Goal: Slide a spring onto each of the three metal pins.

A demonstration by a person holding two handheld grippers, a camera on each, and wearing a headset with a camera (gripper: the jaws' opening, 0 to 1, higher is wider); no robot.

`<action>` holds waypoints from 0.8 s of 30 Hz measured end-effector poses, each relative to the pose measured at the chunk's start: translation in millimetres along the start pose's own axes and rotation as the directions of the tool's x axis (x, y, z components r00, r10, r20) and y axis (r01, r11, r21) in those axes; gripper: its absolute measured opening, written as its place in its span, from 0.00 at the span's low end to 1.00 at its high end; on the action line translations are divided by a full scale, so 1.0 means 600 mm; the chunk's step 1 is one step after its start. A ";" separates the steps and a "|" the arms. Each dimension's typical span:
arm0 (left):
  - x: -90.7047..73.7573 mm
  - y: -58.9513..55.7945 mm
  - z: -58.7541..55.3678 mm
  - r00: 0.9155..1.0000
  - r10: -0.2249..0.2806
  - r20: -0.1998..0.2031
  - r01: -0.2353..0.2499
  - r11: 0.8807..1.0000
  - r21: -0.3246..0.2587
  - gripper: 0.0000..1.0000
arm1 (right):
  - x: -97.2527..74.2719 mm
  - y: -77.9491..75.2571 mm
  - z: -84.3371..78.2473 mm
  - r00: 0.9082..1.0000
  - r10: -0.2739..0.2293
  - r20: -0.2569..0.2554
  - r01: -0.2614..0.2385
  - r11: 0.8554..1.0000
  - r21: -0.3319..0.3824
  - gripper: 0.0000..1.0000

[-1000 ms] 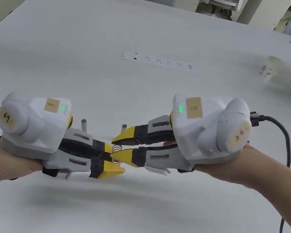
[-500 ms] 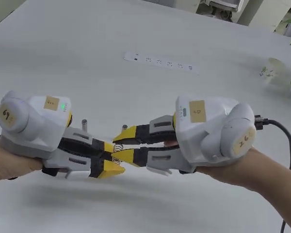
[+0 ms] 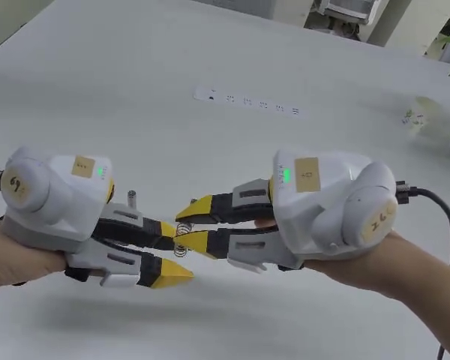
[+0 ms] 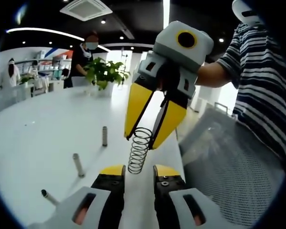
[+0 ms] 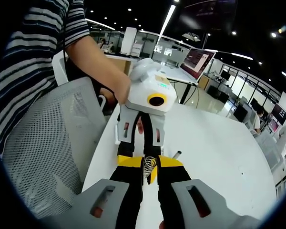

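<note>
A spring (image 4: pixel 139 149) hangs above the worktop's (image 3: pixel 135 75) near edge, pinched by the right gripper (image 4: pixel 142 140). The left gripper (image 4: pixel 139 169) is spread loosely around its other end. Three pins (image 4: pixel 77 164) stand bare, so none appears fitted yet.

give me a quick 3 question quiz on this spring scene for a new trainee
1. True or false: the left tool is shut on the spring.
2. How many metal pins show in the left gripper view? A) one B) three C) five
3. Short answer: does any pin carry a spring yet?

Key
1. False. Its jaws stand apart, and the right tool pinches one end of the spring.
2. B.
3. No, all three are bare.
</note>
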State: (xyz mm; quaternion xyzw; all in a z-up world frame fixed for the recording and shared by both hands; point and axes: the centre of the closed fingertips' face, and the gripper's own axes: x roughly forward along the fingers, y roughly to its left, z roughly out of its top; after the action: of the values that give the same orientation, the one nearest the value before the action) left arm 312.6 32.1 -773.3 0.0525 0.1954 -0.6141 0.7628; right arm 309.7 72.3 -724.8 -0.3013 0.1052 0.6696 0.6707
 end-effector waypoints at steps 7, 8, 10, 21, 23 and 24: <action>-0.007 0.005 -0.002 1.000 0.019 -0.003 -0.019 1.000 -0.006 0.21 | -0.001 -0.003 0.000 1.000 -0.007 -0.001 0.007 1.000 -0.002 0.08; -0.007 0.005 -0.003 1.000 0.021 -0.003 -0.021 1.000 -0.004 0.22 | -0.002 -0.003 0.000 1.000 -0.008 -0.001 0.008 1.000 -0.001 0.08; -0.009 0.004 -0.004 1.000 0.023 -0.003 -0.023 1.000 -0.009 0.23 | -0.002 -0.003 0.000 1.000 -0.009 -0.002 0.009 1.000 -0.001 0.08; -0.021 0.008 -0.012 0.999 0.041 -0.009 -0.042 0.999 -0.033 0.31 | -0.004 -0.007 -0.005 1.000 -0.023 -0.012 0.023 1.000 -0.003 0.08; -0.025 0.011 -0.016 0.998 0.054 -0.015 -0.055 0.998 -0.031 0.34 | -0.004 -0.007 -0.005 1.000 -0.025 -0.009 0.025 1.000 0.000 0.08; -0.028 0.012 -0.017 0.998 0.056 -0.015 -0.057 0.998 -0.035 0.34 | -0.004 -0.008 -0.005 1.000 -0.026 -0.010 0.026 1.000 0.000 0.08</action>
State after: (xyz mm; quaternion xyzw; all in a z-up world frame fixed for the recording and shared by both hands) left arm 314.1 52.2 -777.6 0.0490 0.2100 -0.5883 0.7793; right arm 314.9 69.0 -724.7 -0.3059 0.1045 0.6593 0.6788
